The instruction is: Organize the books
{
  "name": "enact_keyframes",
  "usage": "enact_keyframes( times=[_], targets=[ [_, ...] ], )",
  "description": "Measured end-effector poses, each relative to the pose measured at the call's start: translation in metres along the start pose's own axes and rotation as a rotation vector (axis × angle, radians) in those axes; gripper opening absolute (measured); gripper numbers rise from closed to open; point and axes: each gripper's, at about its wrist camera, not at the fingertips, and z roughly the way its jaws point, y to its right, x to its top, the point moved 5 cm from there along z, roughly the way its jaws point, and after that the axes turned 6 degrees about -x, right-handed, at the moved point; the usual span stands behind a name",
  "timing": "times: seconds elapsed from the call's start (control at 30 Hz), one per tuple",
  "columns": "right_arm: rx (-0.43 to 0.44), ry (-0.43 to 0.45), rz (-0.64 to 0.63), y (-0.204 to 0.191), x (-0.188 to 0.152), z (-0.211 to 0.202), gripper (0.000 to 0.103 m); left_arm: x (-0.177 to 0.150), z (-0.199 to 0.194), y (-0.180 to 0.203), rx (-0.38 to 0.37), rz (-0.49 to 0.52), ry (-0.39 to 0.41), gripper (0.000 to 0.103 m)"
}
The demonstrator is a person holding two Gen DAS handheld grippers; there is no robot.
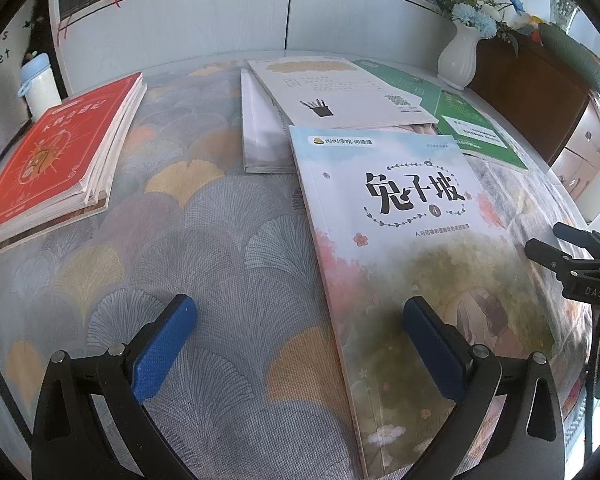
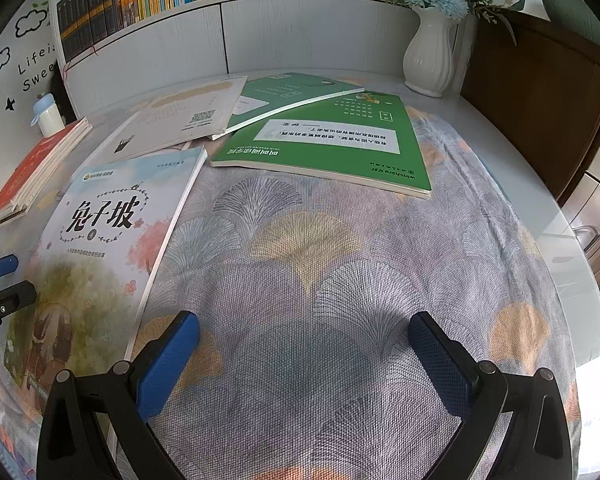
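Left wrist view: left gripper [image 1: 300, 344] wide open, holds nothing, jaws straddling left edge of pastel book [image 1: 400, 240] at lower right of frame. Red book stack [image 1: 56, 164] at left, white book [image 1: 332, 92] and green books [image 1: 472, 124] at upper right. Right gripper [image 2: 304, 356] also wide open, empty, over tablecloth [image 2: 320, 264]. Judgement: gathering step just starting; next move needs grip on pastel book edge.

my view: pastel book [image 1: 412, 216] cover "兔子坡", circled "4" | wall sticker [image 2: 40, 68] "Life i.. / Swee.." | right gripper body [image 1: 588, 280] "DAS" | green book [image 2: 332, 148] print upside-down, unreadable
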Motion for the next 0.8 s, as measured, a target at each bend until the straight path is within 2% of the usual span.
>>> enact_keyframes(
  times=[0.17, 0.3, 0.37, 0.47, 0.53, 0.63, 0.7, 0.73, 0.8],
  targets=[
    [0.000, 0.000, 0.000, 0.000, 0.000, 0.000, 0.103, 0.007, 0.005, -0.001, 0.020, -0.039, -0.057, 0.103],
    [0.000, 0.000, 0.000, -0.001, 0.000, 0.000, 0.103, 0.011, 0.009, -0.002, 0.017, -0.033, -0.071, 0.103],
    [0.003, -0.002, 0.005, 0.000, 0.000, 0.001, 0.103, 0.012, 0.011, -0.003, 0.003, -0.035, -0.111, 0.103],
    [-0.008, -0.089, 0.093, 0.006, -0.007, -0.005, 0.103, 0.017, 0.015, -0.003, -0.005, -0.020, -0.172, 0.103],
    [-0.028, -0.139, 0.075, 0.001, -0.009, -0.009, 0.103, 0.019, 0.017, -0.002, -0.007, -0.013, -0.191, 0.103],
    [-0.045, -0.189, 0.127, 0.001, -0.011, -0.012, 0.103, 0.019, 0.018, 0.000, -0.012, -0.009, -0.225, 0.103],
    [-0.061, -0.253, 0.159, 0.000, -0.011, -0.015, 0.103, 0.018, 0.019, 0.001, -0.018, 0.013, -0.250, 0.103],
    [-0.046, -0.259, 0.174, -0.002, -0.010, -0.019, 0.102, 0.018, 0.019, 0.002, -0.025, 0.024, -0.253, 0.103],
    [0.045, -0.214, 0.202, -0.010, -0.003, -0.032, 0.102, 0.017, 0.018, 0.002, -0.042, 0.041, -0.241, 0.103]
  ],
)
